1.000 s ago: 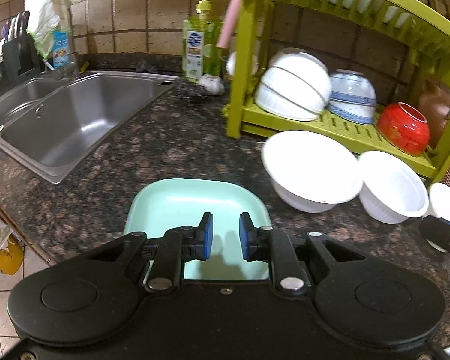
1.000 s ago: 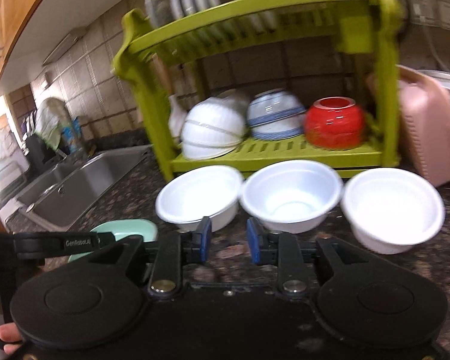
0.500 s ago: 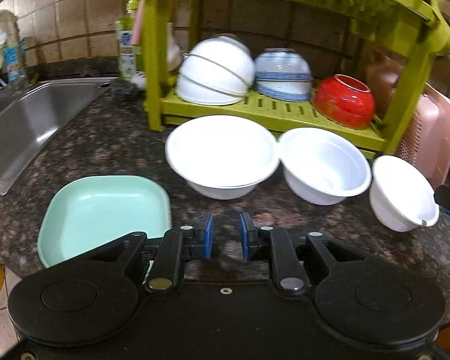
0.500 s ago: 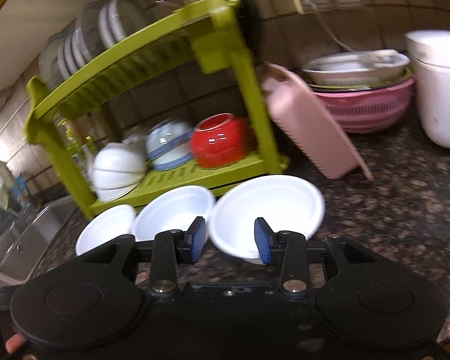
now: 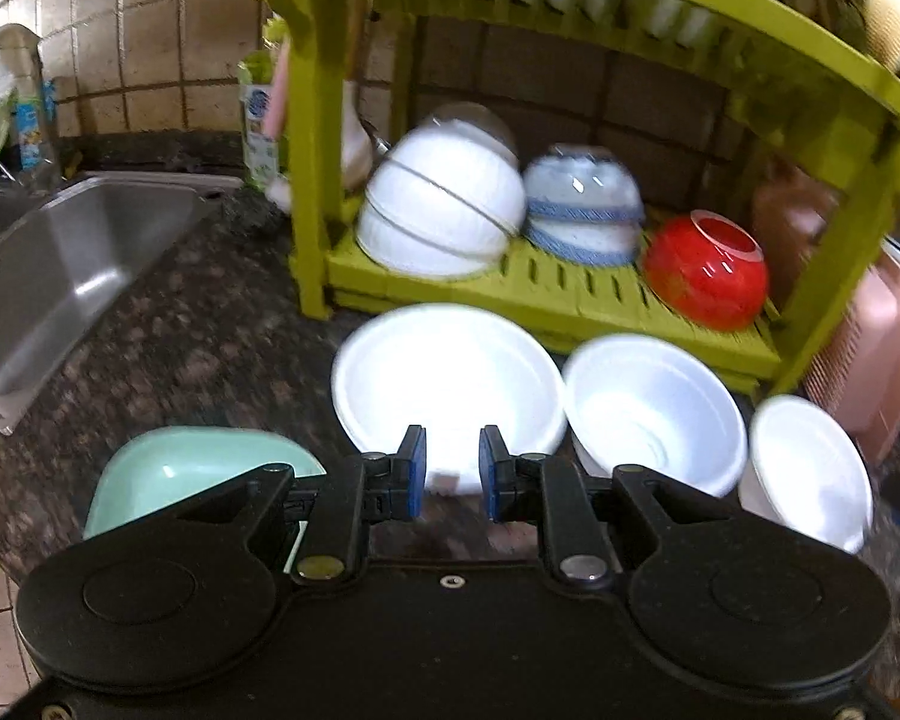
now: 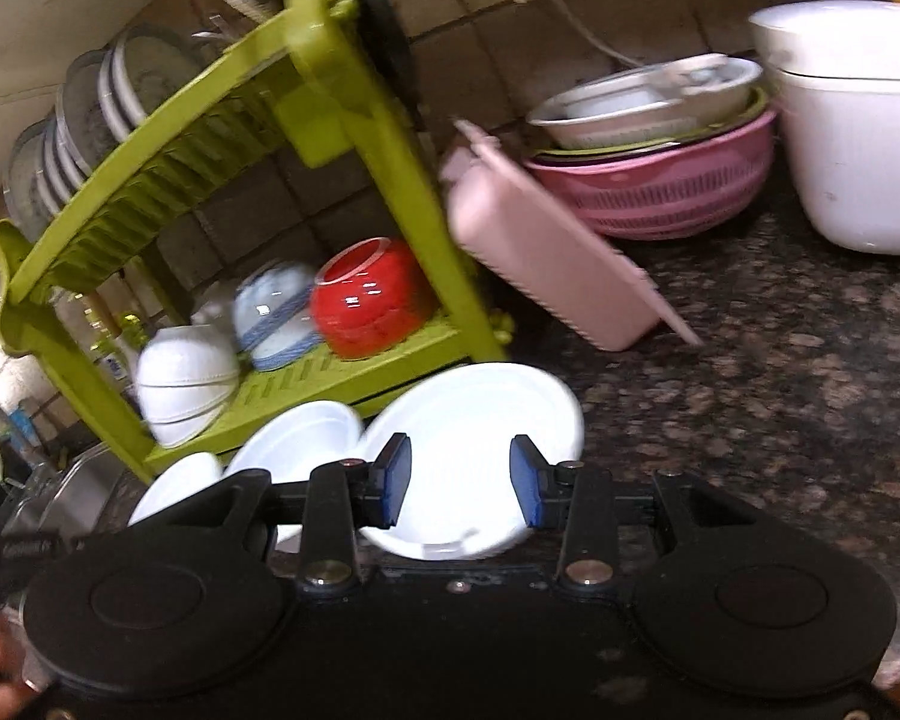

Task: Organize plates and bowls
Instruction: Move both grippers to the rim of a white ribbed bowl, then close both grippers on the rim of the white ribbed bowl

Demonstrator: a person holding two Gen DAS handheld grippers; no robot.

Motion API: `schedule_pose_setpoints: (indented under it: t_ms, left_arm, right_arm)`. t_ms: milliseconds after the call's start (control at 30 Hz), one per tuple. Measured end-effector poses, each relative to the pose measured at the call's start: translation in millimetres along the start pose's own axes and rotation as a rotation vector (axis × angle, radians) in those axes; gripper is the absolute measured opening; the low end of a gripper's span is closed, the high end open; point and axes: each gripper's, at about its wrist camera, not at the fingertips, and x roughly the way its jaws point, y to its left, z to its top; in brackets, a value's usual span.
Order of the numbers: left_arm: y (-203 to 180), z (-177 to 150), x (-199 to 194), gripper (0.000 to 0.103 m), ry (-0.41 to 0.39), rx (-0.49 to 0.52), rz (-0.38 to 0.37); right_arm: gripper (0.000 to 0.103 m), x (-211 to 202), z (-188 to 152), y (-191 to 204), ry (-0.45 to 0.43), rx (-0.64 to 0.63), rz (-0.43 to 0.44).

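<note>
1. Bowls first: three white bowls sit in a row on the dark speckled countertop, just in front of the green dish rack. In the left wrist view the largest white bowl fills the centre, the middle white bowl touches its right side, and the small white bowl sits at the right edge.
2. A mint green plate lies at the lower left of that view, partly hidden behind the tool body.
3. Rack's lower shelf holds upturned bowls: a white stack, a blue-banded bowl and a red bowl.
4. The left gripper has its jaws parted by a narrow gap and grips nothing; the largest bowl's near rim shows just beyond the pads.
5. The right gripper stands with its jaws spread wide and empty, framing the small white bowl, which fills the lower centre of the right wrist view.
6. Handling, as a judgement: the white bowls look thin-walled and light, possibly foam or plastic, so they may slide or tip when nudged. The glossy surface suggests a slippery hold.
7. The best place to take hold is likely the rim wall, one pad inside and one outside, squeezed gently so the wall does not flex or crack.
8. The plate is flat and low, so its raised edge seems the only workable hold.
</note>
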Motion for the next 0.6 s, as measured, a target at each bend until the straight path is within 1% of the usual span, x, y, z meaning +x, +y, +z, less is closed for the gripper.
schedule_pose_setpoints:
  t_ms: [100, 133, 200, 267, 333, 467, 533, 600]
  left_arm:
    - [5.6, 15.0, 8.9, 0.027, 0.008, 0.0, 0.054]
    - [9.0, 19.0, 12.6, 0.027, 0.011, -0.01, 0.061]
    - [15.7, 23.6, 20.5, 0.027, 0.031, -0.019, 0.053]
    - [22.4, 25.9, 28.9, 0.027, 0.057, -0.026, 0.033]
    - [28.4, 28.2, 36.5, 0.027, 0.076, -0.024, 0.016]
    - [37.8, 35.6, 48.2, 0.027, 0.085, -0.02, 0.006]
    - [42.1, 38.8, 52.1, 0.027, 0.082, -0.015, 0.006]
    - [48.7, 41.5, 54.0, 0.027, 0.078, -0.034, 0.007]
  right_arm:
    - [0.04, 3.2, 0.5, 21.7, 0.019, -0.025, 0.065]
    - [0.04, 5.4, 1.2, 29.3, 0.031, -0.032, 0.086]
    - [0.04, 11.6, 1.4, 47.4, 0.072, -0.046, 0.138]
    - [0.037, 18.9, -1.1, 66.7, 0.119, -0.059, 0.189]
    - [0.035, 26.9, -5.9, 85.3, 0.162, -0.077, 0.213]
    - [0.024, 45.9, -16.6, 118.4, 0.241, -0.132, 0.242]
    - [0.023, 53.4, -17.5, 132.4, 0.242, -0.159, 0.25]
    - [0.023, 61.6, -11.7, 145.2, 0.218, -0.182, 0.254]
